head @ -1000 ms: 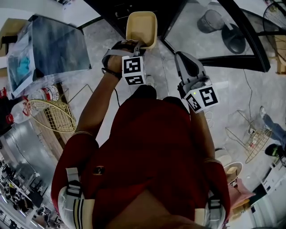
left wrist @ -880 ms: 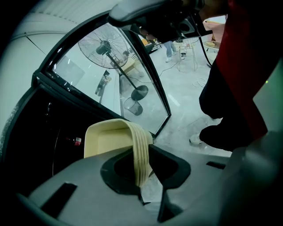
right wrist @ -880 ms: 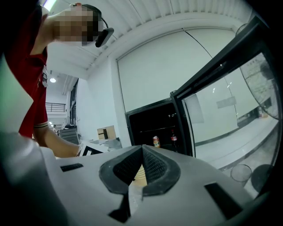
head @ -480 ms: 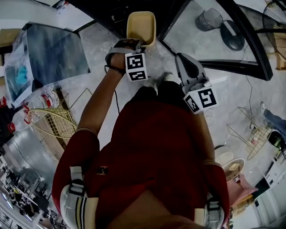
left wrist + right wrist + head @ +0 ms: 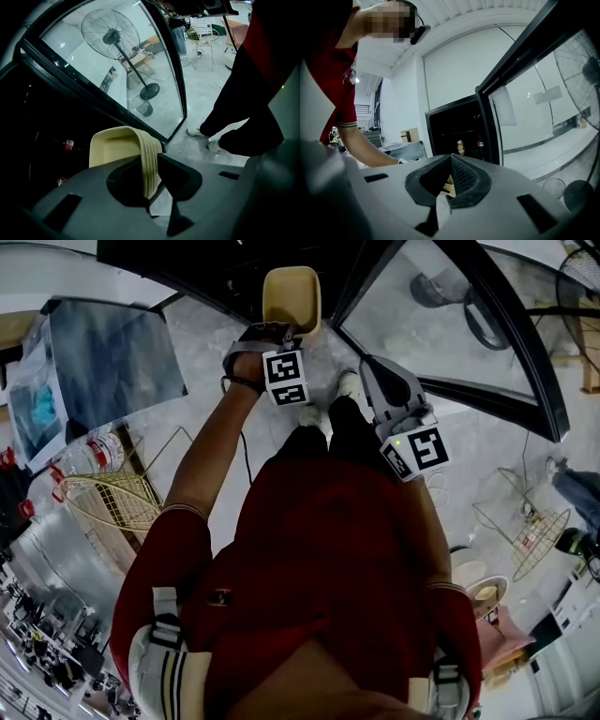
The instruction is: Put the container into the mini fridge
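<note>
The container (image 5: pixel 291 296), a beige ribbed plastic tub, hangs in front of the mini fridge's dark opening (image 5: pixel 216 259). My left gripper (image 5: pixel 287 334) is shut on the container's near wall. In the left gripper view the container (image 5: pixel 117 147) is tilted, with its wall clamped between the jaws of the left gripper (image 5: pixel 150 164), beside the fridge interior (image 5: pixel 42 131). The right gripper (image 5: pixel 370 367) hovers to the right near the glass door (image 5: pixel 441 324), shut and empty. In the right gripper view the right gripper (image 5: pixel 451 161) faces the open fridge (image 5: pixel 459 126).
A can (image 5: pixel 461 147) and a bottle (image 5: pixel 480 143) stand inside the fridge. The open glass door (image 5: pixel 122 70) stands at the right of the opening, with a standing fan (image 5: pixel 112 35) seen in it. Wire baskets (image 5: pixel 108 498) (image 5: pixel 530 531) sit on the floor, and a table (image 5: pixel 103 343) stands at the left.
The left gripper has carried the container forward, closer to the fridge opening. The person has stepped toward the fridge, and the right gripper has shifted slightly with the body.
</note>
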A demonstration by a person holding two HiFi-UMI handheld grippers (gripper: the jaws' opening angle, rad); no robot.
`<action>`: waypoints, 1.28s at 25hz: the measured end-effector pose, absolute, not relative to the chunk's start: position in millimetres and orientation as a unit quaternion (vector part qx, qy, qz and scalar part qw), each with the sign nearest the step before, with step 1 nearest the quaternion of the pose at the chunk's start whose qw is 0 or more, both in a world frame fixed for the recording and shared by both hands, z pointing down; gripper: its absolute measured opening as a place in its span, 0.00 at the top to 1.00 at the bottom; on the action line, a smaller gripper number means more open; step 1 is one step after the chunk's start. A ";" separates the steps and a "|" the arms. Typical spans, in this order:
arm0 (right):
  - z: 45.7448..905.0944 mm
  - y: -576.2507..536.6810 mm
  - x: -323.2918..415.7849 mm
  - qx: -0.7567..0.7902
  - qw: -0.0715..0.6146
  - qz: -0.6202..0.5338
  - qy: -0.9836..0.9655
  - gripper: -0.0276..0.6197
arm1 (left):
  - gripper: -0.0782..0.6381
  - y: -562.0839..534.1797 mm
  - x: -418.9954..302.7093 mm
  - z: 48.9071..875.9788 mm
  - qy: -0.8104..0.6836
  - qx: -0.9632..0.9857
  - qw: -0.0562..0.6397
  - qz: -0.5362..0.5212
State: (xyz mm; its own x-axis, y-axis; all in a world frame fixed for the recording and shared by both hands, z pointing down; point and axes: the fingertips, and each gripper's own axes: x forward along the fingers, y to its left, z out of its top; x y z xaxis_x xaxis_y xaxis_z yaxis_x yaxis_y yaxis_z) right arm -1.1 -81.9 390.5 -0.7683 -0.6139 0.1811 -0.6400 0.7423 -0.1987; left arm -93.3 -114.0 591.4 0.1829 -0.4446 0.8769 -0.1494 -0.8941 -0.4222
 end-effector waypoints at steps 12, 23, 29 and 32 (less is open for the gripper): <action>399.0 -120.8 9.0 0.321 0.068 0.125 -0.936 0.96 | 0.78 -173.9 -92.3 631.2 0.210 -0.749 0.105 -0.620; 416.9 -140.9 -3.3 0.296 0.080 0.121 -0.944 0.96 | 0.80 -193.9 -83.5 660.6 0.197 -0.747 0.106 -0.626; 424.7 -142.8 0.0 0.287 0.096 0.129 -0.944 0.96 | 0.81 -198.4 -74.4 663.5 0.209 -0.752 0.113 -0.614; 425.3 -145.3 -2.4 0.287 0.091 0.126 -0.945 0.96 | 0.82 -198.6 -73.0 665.6 0.210 -0.754 0.121 -0.610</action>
